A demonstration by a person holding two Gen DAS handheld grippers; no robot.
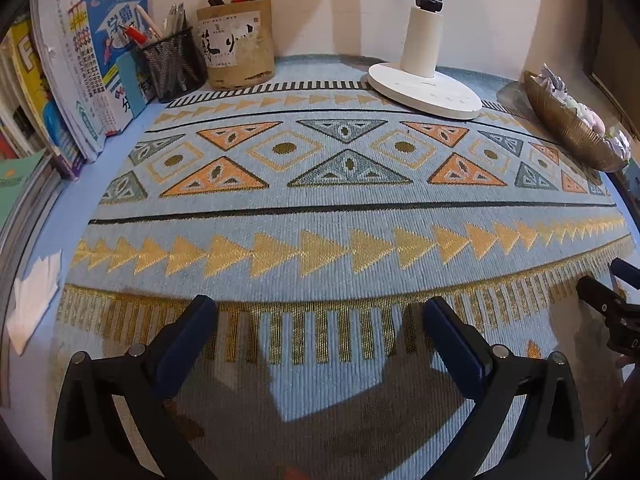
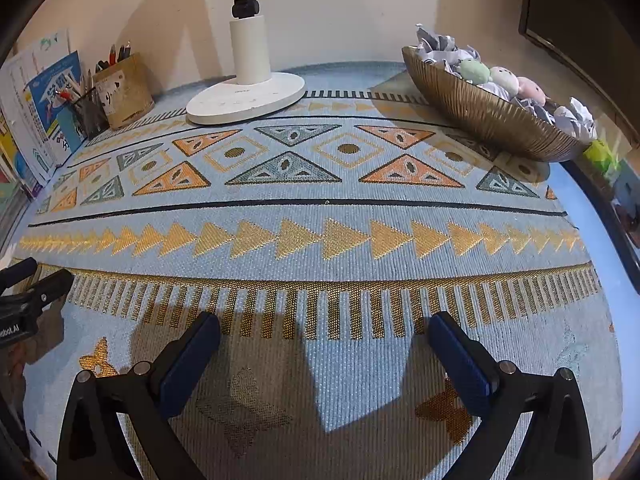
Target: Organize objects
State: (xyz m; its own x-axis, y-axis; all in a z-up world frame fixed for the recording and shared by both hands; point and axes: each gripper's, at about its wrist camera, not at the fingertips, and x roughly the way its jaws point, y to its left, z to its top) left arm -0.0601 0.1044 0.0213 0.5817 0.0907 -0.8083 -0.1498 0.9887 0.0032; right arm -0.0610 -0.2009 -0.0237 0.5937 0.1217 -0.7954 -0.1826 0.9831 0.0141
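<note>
**Both tools wide open and empty over the mat; items line the back wall**

Left tool [image 1: 316,312]: fingers spread wide, nothing between them. It hangs over the near fringe band of the mat [image 1: 320,208]. Right tool [image 2: 324,328]: same state, fingers far apart, empty, also over the near fringe band. Each tool shows at the edge of the other's view, so they sit side by side, apart, not touching.

Task things, all well ahead of both tools, across the patterned middle of the mat:
- Bowl [image 2: 480,116], gold and ribbed, at back right, holding crumpled paper [image 2: 436,42] and small soft toys [image 2: 474,70]. Nearer the right tool than the left.
- Lamp [image 2: 246,96], white, round base on the mat at back centre, just before the wall.
- Brown pen cup [image 1: 240,52] and mesh pen cup [image 1: 172,66], back left, side by side, both with pens.
- Books [image 1: 100,64] leaning at far left, beside the mesh cup.
- White paper [image 1: 34,308] off the mat's left edge on the blue table [image 1: 120,136], left of the left tool.

Open room: the whole middle of the mat, from fringe to triangle bands, is bare. Table's right edge runs just past the bowl; a dark frame stands beyond it.
</note>
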